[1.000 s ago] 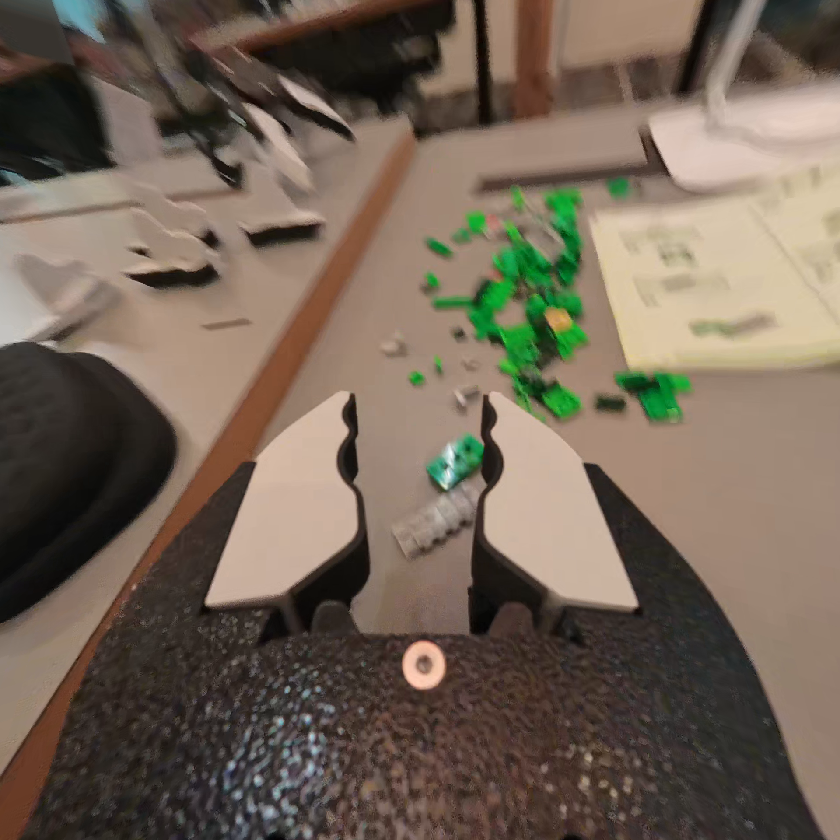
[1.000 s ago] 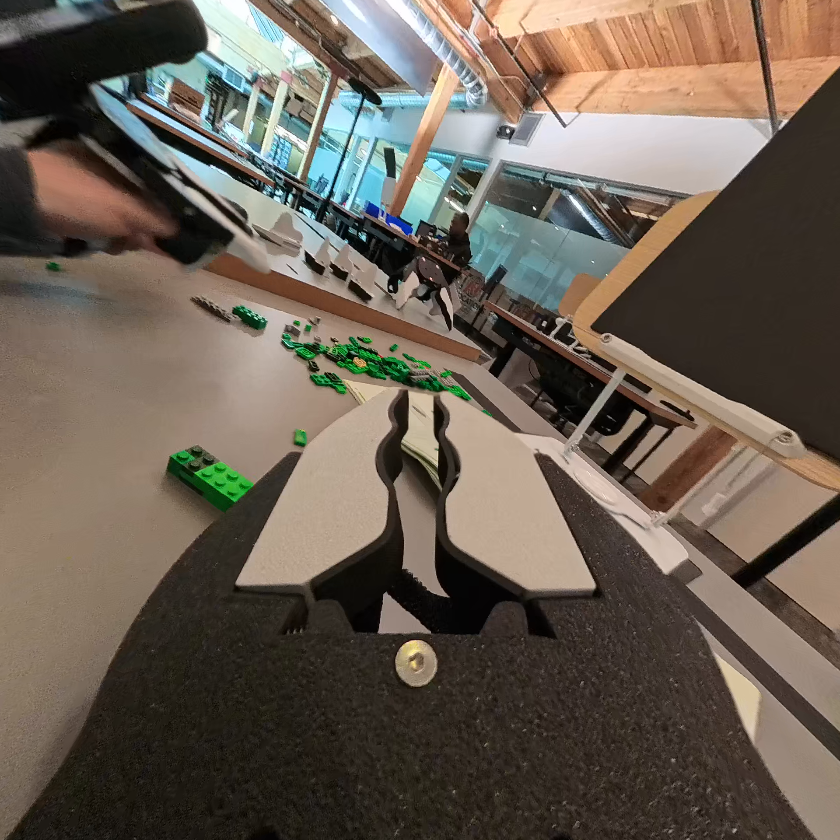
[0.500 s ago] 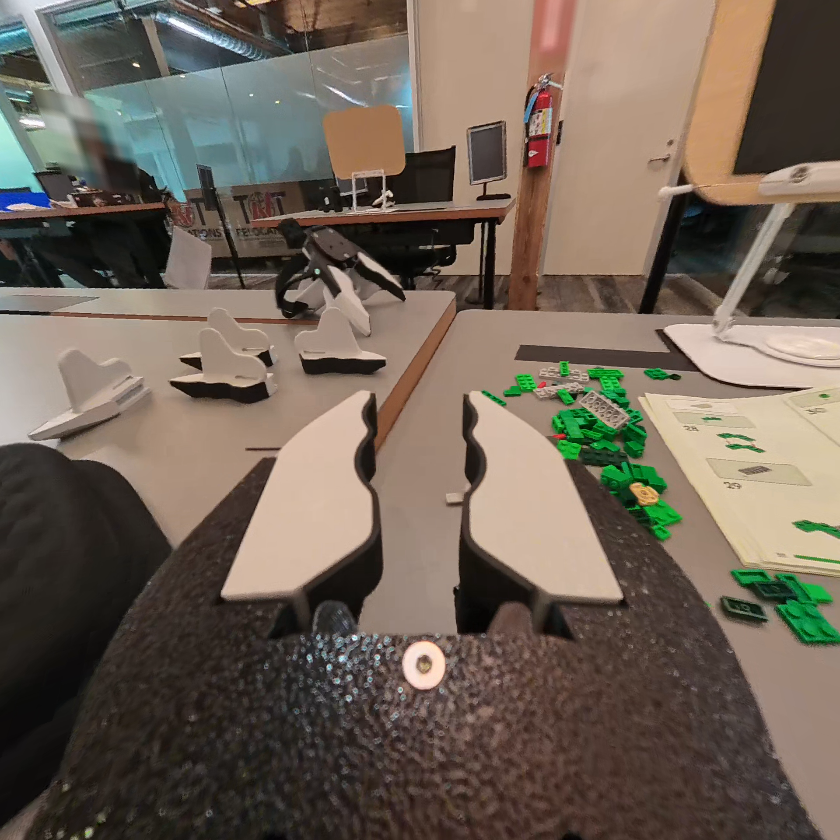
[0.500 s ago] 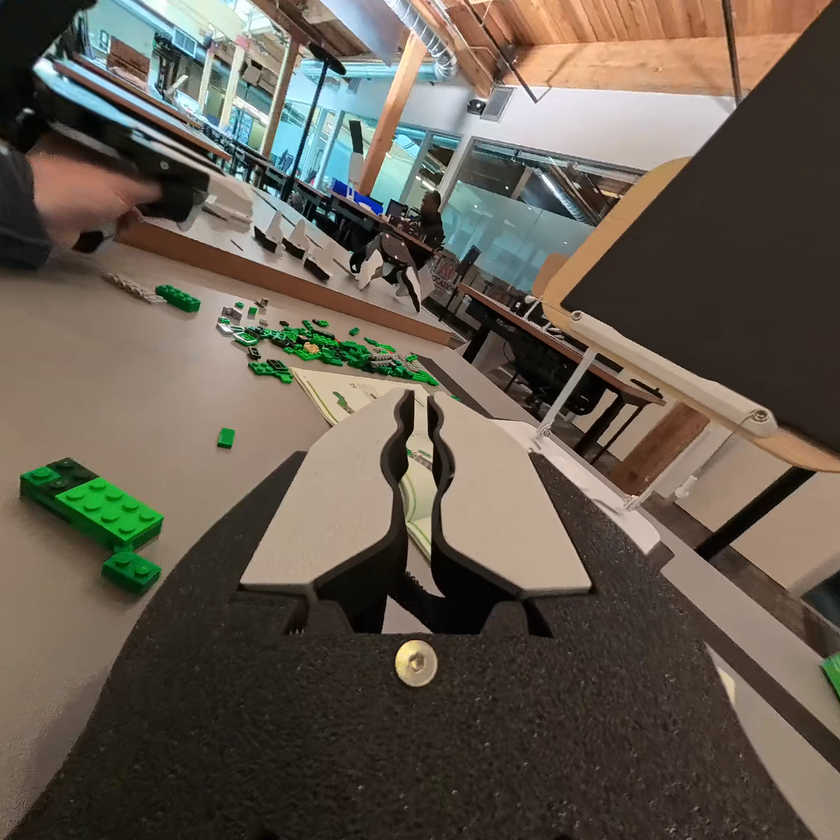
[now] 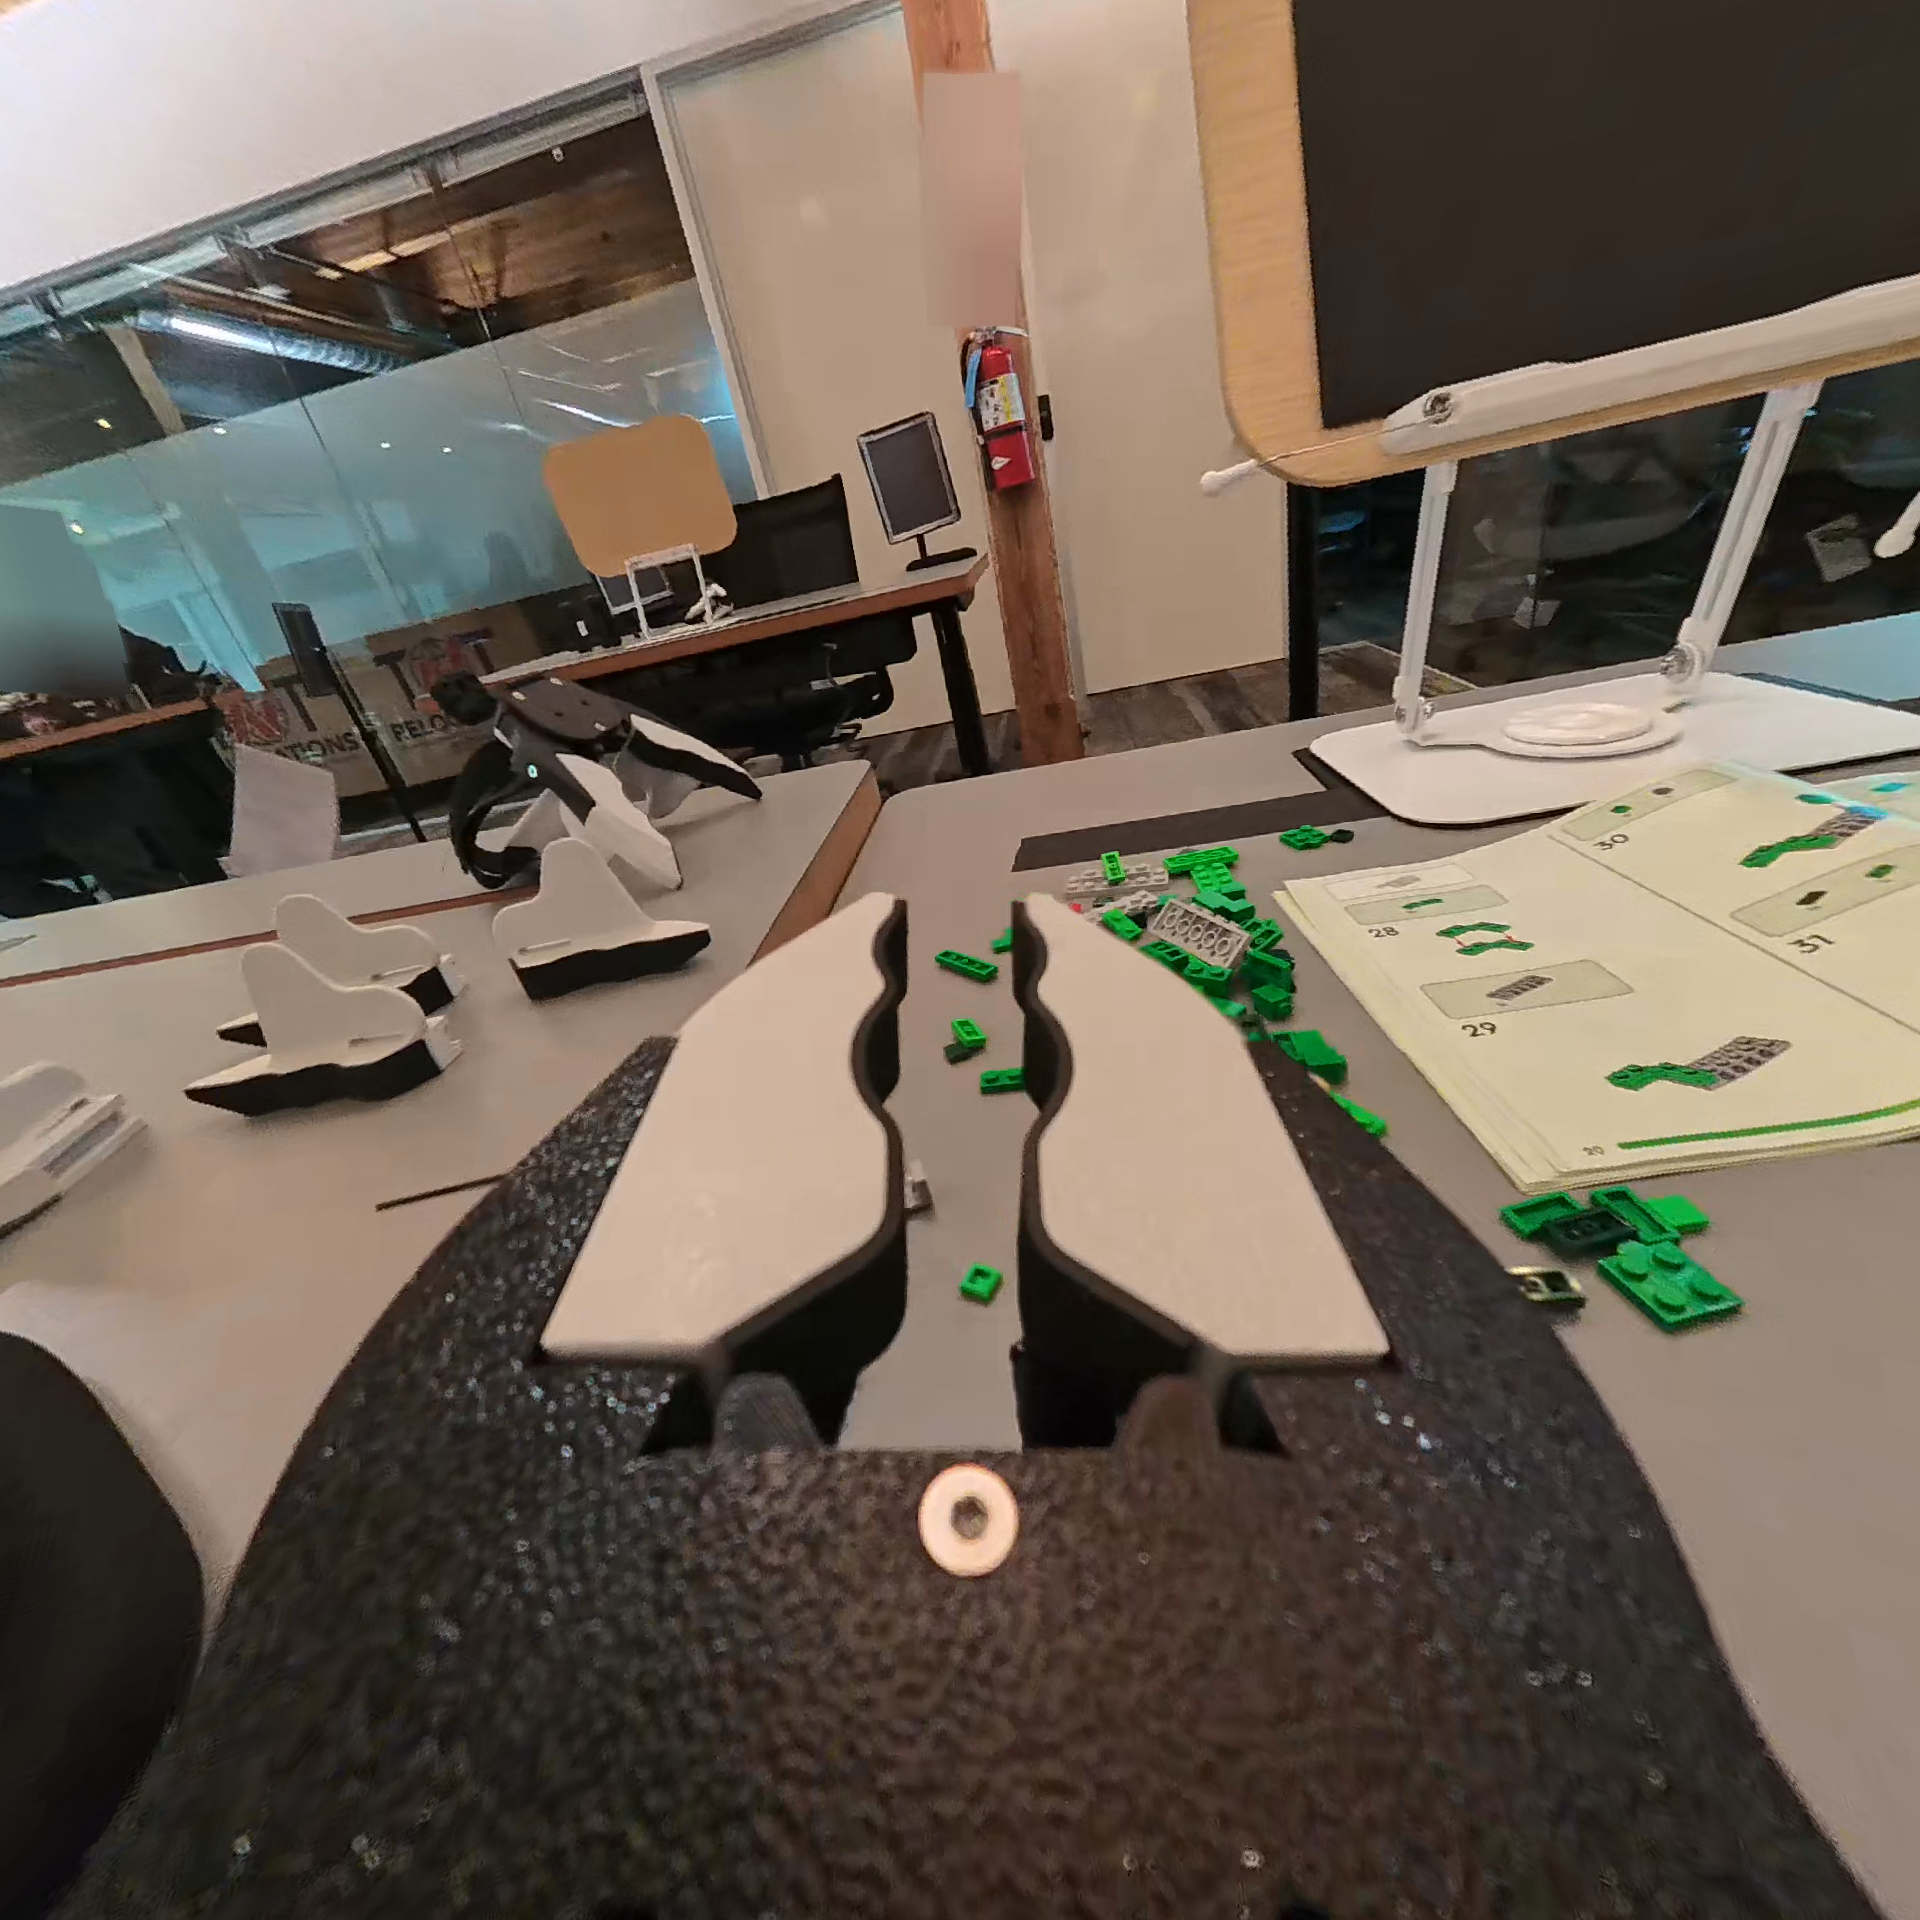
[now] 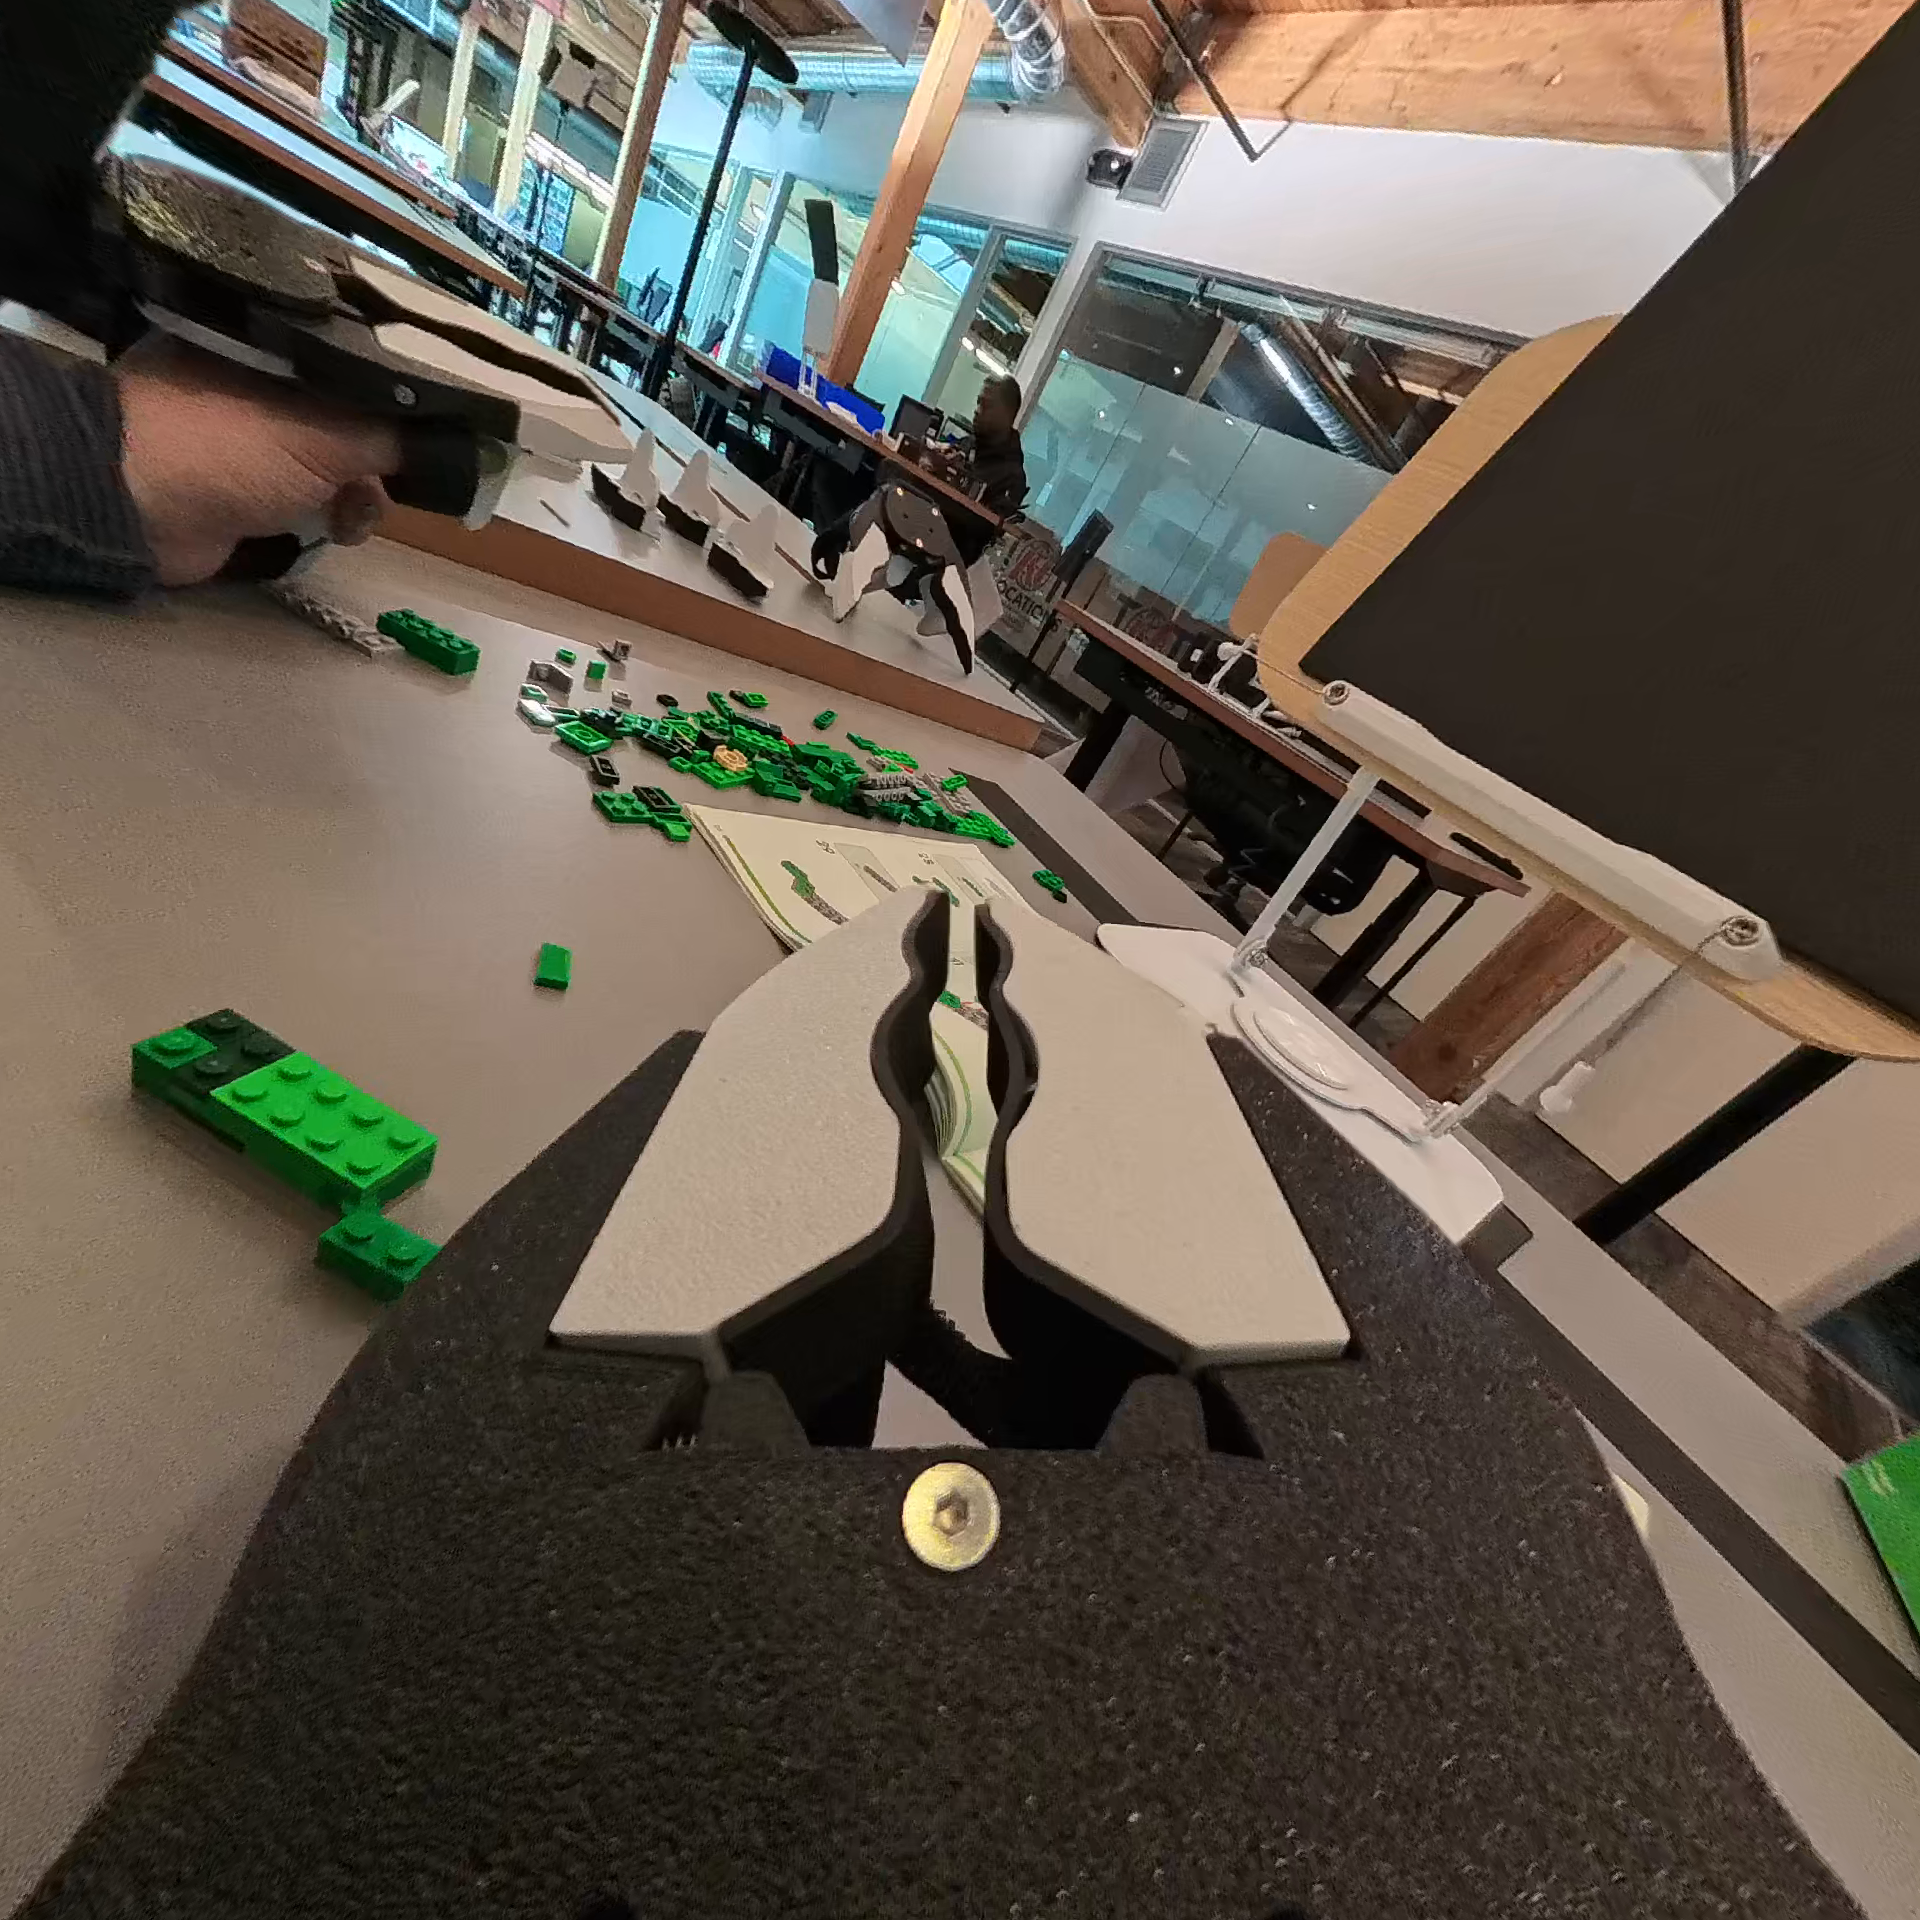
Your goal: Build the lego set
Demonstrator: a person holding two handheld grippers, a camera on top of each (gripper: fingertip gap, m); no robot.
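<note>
My left gripper (image 5: 961,914) is open and empty, held low over the grey table (image 5: 1714,1455) and pointing at the pile of green and grey lego pieces (image 5: 1205,935). A tiny green plate (image 5: 980,1280) lies on the table between its fingers. The open instruction booklet (image 5: 1621,966) lies to the right. My right gripper (image 6: 963,920) is shut with nothing in it, over the booklet's near corner (image 6: 831,873). A built green assembly (image 6: 301,1122) lies to its left. In the right wrist view a hand (image 6: 229,478) holds the left gripper (image 6: 540,416) above a green brick (image 6: 428,641).
A white stand base (image 5: 1579,748) with a dark board sits behind the booklet. Spare white gripper fingers (image 5: 312,1039) and another gripper (image 5: 582,769) lie on the neighbouring table past a wooden edge (image 5: 821,883). A small cluster of green plates (image 5: 1621,1247) lies right of my left gripper. Tip to tip, the grippers are about 30 cm apart.
My left gripper tilted up from the grey plate and green brick and now faces the pile. My right gripper sank nearer the green assembly and its jaws narrowed.
</note>
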